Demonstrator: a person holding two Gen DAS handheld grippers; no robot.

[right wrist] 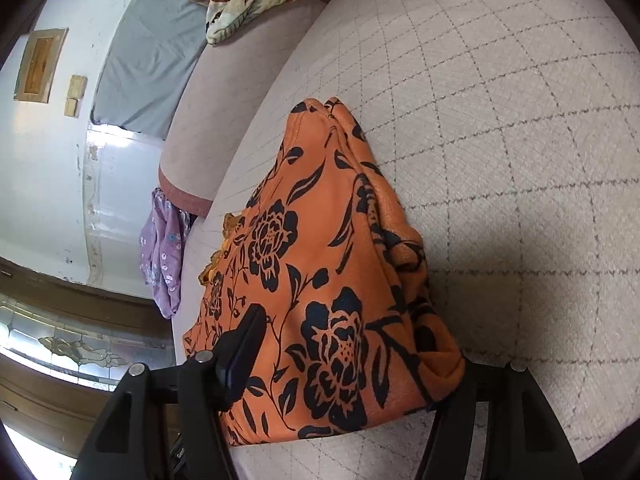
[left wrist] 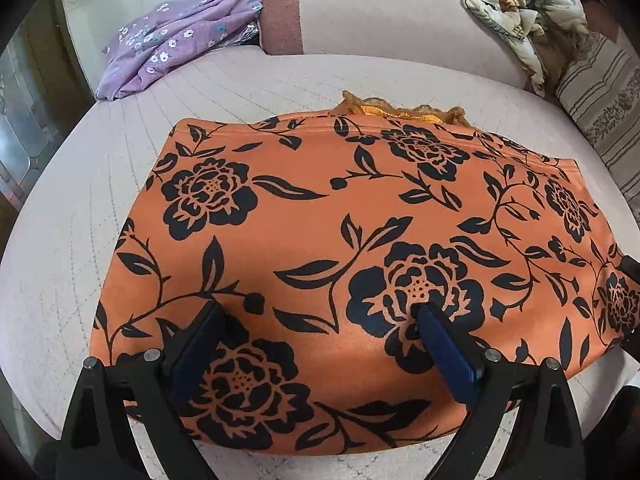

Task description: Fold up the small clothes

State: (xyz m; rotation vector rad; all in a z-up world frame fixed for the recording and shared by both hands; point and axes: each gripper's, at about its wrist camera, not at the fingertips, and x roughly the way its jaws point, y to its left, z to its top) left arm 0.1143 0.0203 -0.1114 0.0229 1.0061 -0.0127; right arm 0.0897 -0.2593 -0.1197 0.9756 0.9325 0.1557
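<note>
An orange garment with black flowers (left wrist: 340, 248) lies folded flat on the pale quilted sofa seat (left wrist: 100, 184); an orange lace edge (left wrist: 400, 109) sticks out at its far side. My left gripper (left wrist: 320, 316) is open, its blue pads (left wrist: 444, 344) resting on top of the near part of the cloth. In the right wrist view the same garment (right wrist: 320, 280) fills the space between the fingers of my right gripper (right wrist: 340, 356), which is open around its folded end. One finger (right wrist: 244, 344) lies on the cloth; the other is hidden beneath the fold.
A purple flowered garment (left wrist: 168, 44) lies at the back left of the seat. A crumpled cream printed blanket (left wrist: 528, 12) lies on the sofa back at right, beside a striped cushion (left wrist: 600, 100). The seat's front edge runs just below the grippers.
</note>
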